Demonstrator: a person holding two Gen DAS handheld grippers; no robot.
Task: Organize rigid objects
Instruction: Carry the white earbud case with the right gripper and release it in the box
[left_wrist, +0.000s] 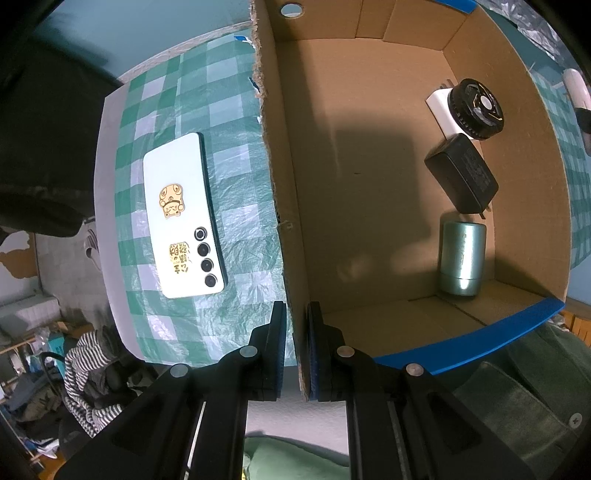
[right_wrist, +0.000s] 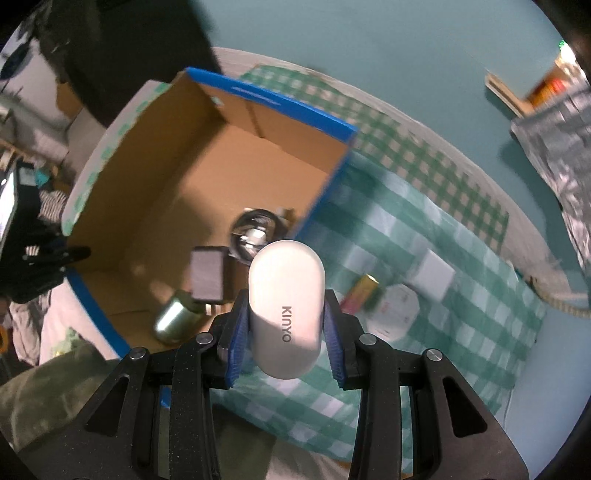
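1. The white KINYO case, a rounded oblong with its brand name printed along the side, is clamped between the blue pads of the right gripper, one pad on each long flank. In the right wrist view it hangs over the checked cloth just beside the box's near corner, not inside the box.
2. The cardboard box stands open on the table, with blue-printed outer walls and a torn edge on one side. The left gripper pinches that torn wall: one finger is outside the box and one inside, with the cardboard squeezed between them.
3. Inside the box, along one wall, lie a black round fan-like part resting on a white block, a black power adapter with its prongs toward the can, and a pale green metal cylinder lying on its side near a corner. The rest of the box floor is bare.
4. Outside the torn wall, a white smartphone lies face down on the green-and-white checked tablecloth, with four camera lenses in a row and two gold stickers on its back.
5. On the cloth on the other side of the box, the blurred right wrist view shows a gold-and-pink battery, a white square piece and a white octagonal item, near one another.
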